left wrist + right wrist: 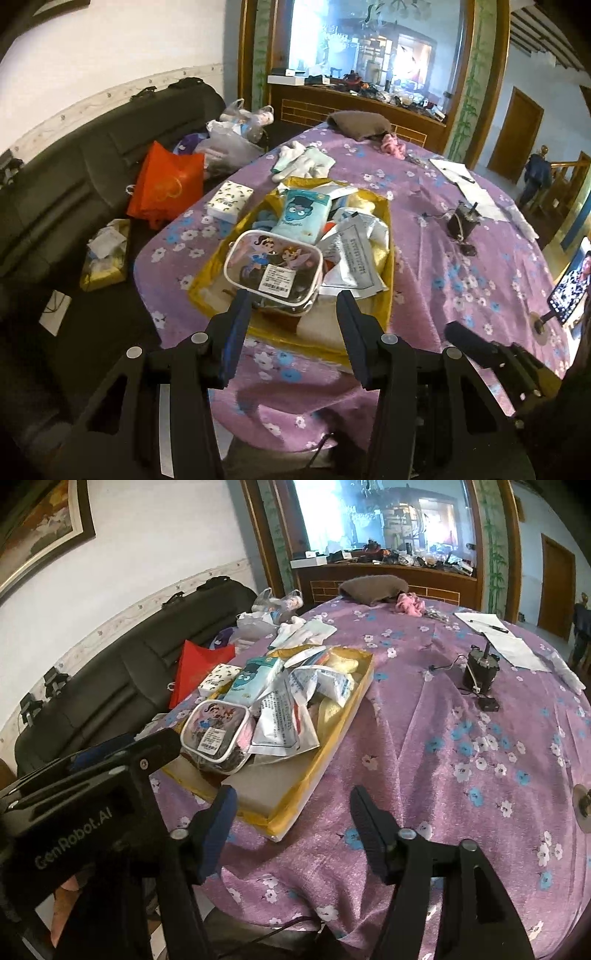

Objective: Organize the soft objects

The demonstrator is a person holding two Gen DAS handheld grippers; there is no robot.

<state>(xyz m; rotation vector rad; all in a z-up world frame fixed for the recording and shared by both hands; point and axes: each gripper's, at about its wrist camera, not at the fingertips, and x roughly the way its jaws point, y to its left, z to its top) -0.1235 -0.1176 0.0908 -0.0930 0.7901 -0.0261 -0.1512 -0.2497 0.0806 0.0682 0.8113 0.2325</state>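
Left wrist view: the left claw (293, 308) is hovering over the near end of the gold tray (388, 218), its jaws standing apart with nothing pressed between them. The clear cartoon pouch (273, 264) is lying in the tray just beyond the fingertips, seemingly untouched by them. Behind it, a blue cartoon packet (304, 214) and a heap of white sachets (351, 258) are filling the tray. On the bench (461, 266), under its purple flowered cloth, a bundle of white socks (304, 162) is lying just past the tray's far end. Farther back, a brown cloth (358, 123) and a pink soft item (394, 144) are resting near the far edge, well apart from the tray. A patterned white box (229, 201) is sitting beside the tray's left rim.

Right wrist view: the right claw (291, 805) is hanging over the bare cloth near the tray's closest corner, jaws wide apart and empty. The tray (332, 749) is showing a clear patch of floor at its near end.

Assessment: the task is appearing partly done. Several packets are gathered in the tray, while the socks, brown cloth and pink item are waiting outside it. Neither claw is carrying anything.
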